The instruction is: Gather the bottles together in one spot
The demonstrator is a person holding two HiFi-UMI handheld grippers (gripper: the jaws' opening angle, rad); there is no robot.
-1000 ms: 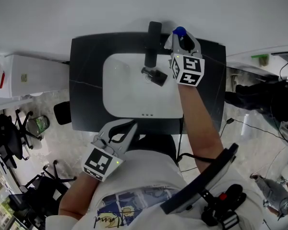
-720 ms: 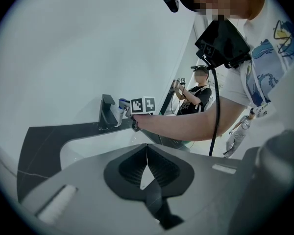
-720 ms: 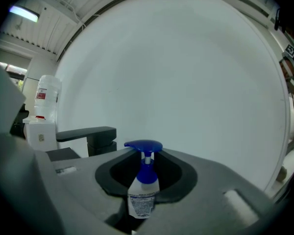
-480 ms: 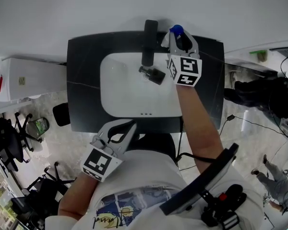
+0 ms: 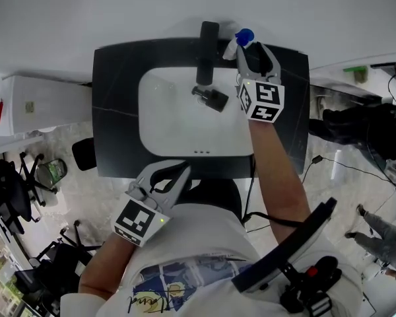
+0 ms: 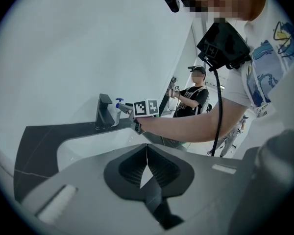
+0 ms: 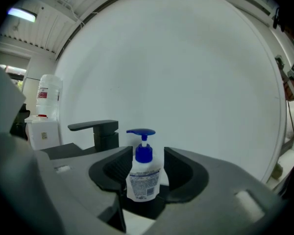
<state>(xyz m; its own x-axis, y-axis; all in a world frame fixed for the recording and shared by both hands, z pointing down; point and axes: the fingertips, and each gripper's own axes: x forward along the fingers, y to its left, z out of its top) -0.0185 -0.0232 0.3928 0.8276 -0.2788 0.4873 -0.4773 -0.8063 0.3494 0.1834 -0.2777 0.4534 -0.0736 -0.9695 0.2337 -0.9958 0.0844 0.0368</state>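
The right gripper (image 5: pixel 256 50) has just been opening its jaws around the blue-pump bottle (image 7: pixel 143 177) beside the faucet (image 7: pixel 100 133), apparently to release it, while the left gripper (image 6: pixel 147 161) is closed and empty.

Black faucet (image 5: pixel 208 50) over white basin (image 5: pixel 175 127), dark counter (image 5: pixel 115 111)

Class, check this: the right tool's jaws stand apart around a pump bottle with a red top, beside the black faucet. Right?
The top is blue, not red; the right gripper view shows it. Otherwise yes: the jaws of the right tool, which have just been opening, stand apart around the pump bottle beside the black faucet.
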